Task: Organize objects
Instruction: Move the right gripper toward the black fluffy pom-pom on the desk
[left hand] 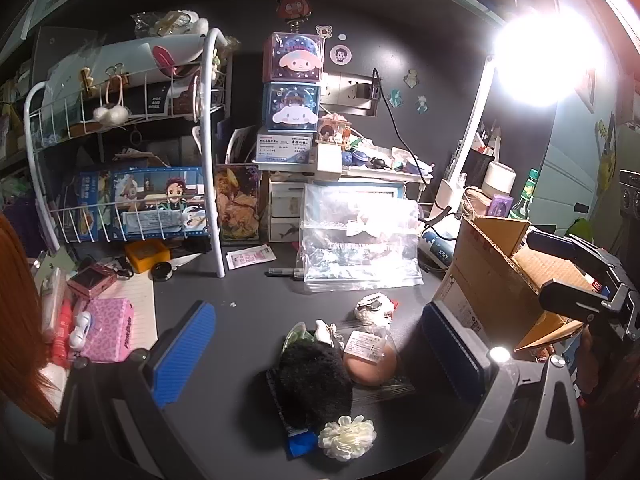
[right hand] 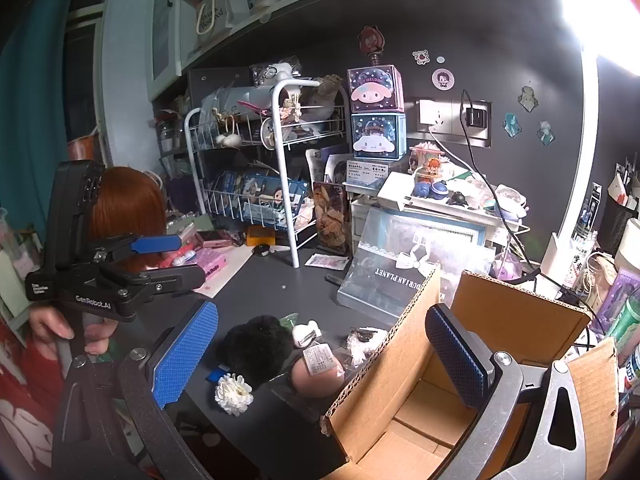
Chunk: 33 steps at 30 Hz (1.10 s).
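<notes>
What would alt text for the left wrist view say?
Open blue-padded jaws of the left gripper frame a black pompom, a white flower and a wrapped puff on a cluttered dark desk. An open cardboard box stands to the right.

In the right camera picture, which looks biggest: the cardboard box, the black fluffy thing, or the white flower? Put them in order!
1. Cardboard box, though it is nearest the camera.
2. Black fluffy thing.
3. White flower.
</notes>
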### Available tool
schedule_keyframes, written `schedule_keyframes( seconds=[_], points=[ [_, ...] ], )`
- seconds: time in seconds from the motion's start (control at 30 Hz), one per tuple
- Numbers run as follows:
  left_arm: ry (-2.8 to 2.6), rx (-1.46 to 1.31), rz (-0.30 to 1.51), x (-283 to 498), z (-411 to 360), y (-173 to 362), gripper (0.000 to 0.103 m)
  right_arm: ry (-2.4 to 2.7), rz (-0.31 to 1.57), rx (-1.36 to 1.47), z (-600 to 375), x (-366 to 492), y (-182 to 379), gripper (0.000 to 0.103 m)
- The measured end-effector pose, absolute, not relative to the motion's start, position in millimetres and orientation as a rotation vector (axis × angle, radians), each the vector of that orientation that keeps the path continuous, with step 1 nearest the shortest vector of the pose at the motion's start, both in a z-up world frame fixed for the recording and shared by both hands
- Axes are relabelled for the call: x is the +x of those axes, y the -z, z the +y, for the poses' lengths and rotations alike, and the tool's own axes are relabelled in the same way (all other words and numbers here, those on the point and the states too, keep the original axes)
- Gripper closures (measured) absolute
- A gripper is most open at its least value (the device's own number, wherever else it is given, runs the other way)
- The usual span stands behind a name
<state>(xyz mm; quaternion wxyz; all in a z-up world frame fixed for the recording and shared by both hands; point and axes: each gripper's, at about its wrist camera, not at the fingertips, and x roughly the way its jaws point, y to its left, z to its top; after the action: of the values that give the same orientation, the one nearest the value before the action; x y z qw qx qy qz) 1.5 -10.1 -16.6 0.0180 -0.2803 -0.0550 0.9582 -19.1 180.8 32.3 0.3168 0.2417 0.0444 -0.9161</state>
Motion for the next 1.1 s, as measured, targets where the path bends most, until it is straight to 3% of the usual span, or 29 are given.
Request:
schedule_keyframes(
  seconds=[0.7,0.9,1.1],
  points=[
    [-2.964,-0.869,-0.173,1.7,-9.2,16.2,0.001,2.407,0.157,0.605,179.5,-9.2,-32.1,0.0],
    [-2.964,-0.866,-0.173,1.4,-7.2,16.1,0.001,2.423,0.088,0.552,181.5,-4.1,-34.4,0.0],
    [-2.967,-0.868,-0.186,-0.1,-18.3,18.9,0.001,2.445,0.274,0.567,155.0,2.7,-36.8,0.0]
  ],
)
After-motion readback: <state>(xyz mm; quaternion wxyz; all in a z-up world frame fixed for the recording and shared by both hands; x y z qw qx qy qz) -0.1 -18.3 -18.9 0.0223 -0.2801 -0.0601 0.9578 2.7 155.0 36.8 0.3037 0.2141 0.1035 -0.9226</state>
